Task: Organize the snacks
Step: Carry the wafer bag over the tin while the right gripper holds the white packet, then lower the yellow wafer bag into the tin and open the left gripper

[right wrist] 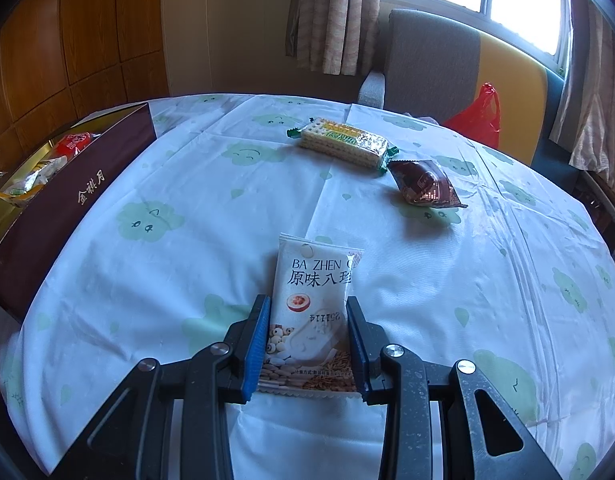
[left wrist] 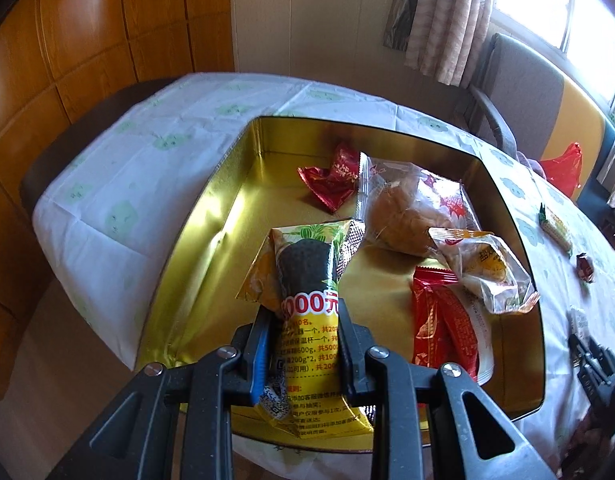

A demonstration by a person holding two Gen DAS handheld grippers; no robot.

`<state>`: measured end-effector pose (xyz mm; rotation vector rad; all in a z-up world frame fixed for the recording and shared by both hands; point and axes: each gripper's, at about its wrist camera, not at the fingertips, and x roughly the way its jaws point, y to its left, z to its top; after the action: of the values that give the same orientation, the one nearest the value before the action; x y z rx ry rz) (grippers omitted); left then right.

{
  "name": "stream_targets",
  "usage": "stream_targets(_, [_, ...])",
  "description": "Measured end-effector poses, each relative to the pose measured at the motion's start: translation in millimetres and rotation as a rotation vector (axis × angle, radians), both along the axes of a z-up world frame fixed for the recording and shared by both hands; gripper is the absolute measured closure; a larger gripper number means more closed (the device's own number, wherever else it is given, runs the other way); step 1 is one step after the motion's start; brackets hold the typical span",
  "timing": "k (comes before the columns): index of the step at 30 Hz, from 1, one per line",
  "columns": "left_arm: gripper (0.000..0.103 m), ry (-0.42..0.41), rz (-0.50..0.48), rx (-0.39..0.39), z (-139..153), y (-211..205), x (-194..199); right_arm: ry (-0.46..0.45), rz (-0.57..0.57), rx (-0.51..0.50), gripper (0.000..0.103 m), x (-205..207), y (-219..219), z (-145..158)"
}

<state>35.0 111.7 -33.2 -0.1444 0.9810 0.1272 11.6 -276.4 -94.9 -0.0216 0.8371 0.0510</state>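
Since the left claw (left wrist: 303, 320) is already pinching the yellow pack (left wrist: 307, 280) over the tin (left wrist: 235, 184), the person probably just needs to drop low over the bare gold floor at left before letting go, clear of the red packs (left wrist: 443, 320). Right claw (right wrist: 307, 324) is pressed onto the white pack (right wrist: 313, 300) at the tablecloth (right wrist: 187, 240); crackers (right wrist: 343, 142) and brown pack (right wrist: 425, 184) wait beyond.

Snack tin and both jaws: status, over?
Left gripper shut on yellow snack pack over gold tin. Right gripper shut on white snack pack. Cracker pack, brown packet on table.
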Motion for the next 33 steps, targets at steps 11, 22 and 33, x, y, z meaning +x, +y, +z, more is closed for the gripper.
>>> stream_targets(11, [0.075,0.041,0.050,-0.134,4.3,21.6,46.5,-0.004,-0.003,0.007,0.066,0.7,-0.6,-0.4])
stream_targets(22, [0.068,0.122,0.085,-0.078,-23.0,21.6,86.4,-0.009,-0.007,0.018,0.066,0.0,-1.0,-0.5])
stream_targets(33, [0.068,-0.001,0.094,0.030,-2.4,7.6,39.6,-0.010,-0.007,0.016,0.066,0.0,-1.3,-0.4])
